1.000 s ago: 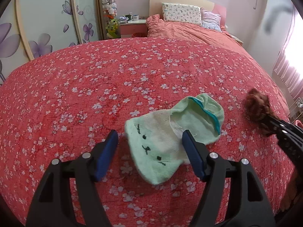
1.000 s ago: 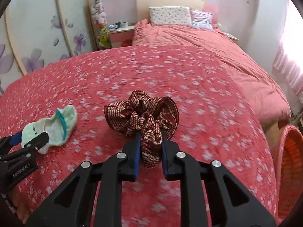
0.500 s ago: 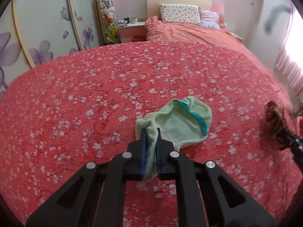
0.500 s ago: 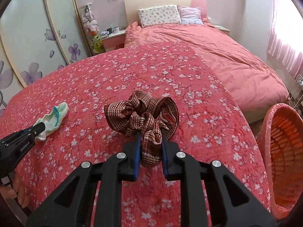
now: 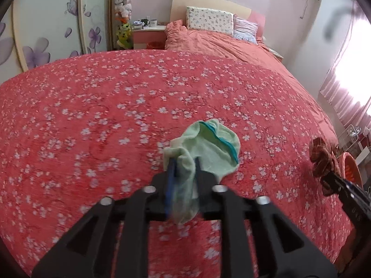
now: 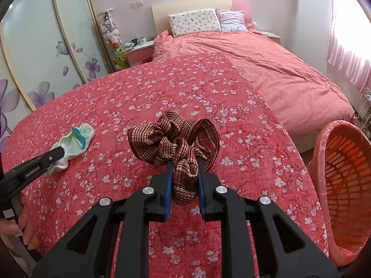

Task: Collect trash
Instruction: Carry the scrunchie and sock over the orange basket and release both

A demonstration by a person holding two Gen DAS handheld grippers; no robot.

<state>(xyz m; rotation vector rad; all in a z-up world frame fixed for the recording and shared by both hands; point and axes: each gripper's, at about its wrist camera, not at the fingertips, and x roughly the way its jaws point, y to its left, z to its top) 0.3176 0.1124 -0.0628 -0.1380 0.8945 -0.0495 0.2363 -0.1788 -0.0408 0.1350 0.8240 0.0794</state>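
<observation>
My left gripper (image 5: 184,162) is shut on a mint-green sock (image 5: 208,148) with a teal cuff and holds it just above the red flowered bedspread (image 5: 116,106). The sock also shows at the left of the right wrist view (image 6: 76,142), pinched in the left gripper (image 6: 60,154). My right gripper (image 6: 184,164) is shut on a brown woven scrunchie (image 6: 176,136) and holds it over the bedspread (image 6: 162,92). The scrunchie also shows at the right edge of the left wrist view (image 5: 321,157). An orange plastic basket (image 6: 343,185) stands off the bed's right edge, right of the right gripper.
A plain pink duvet (image 6: 266,69) and two pillows (image 6: 194,22) lie at the bed's far end. A pink nightstand (image 5: 148,36) with mugs and stuffed toys stands by the flowered wardrobe doors (image 5: 46,23). Pink curtains (image 6: 347,46) hang at the right.
My left gripper closed on the sock and lifted it, bunching it up. My right gripper carried the scrunchie right, bringing the orange basket into view.
</observation>
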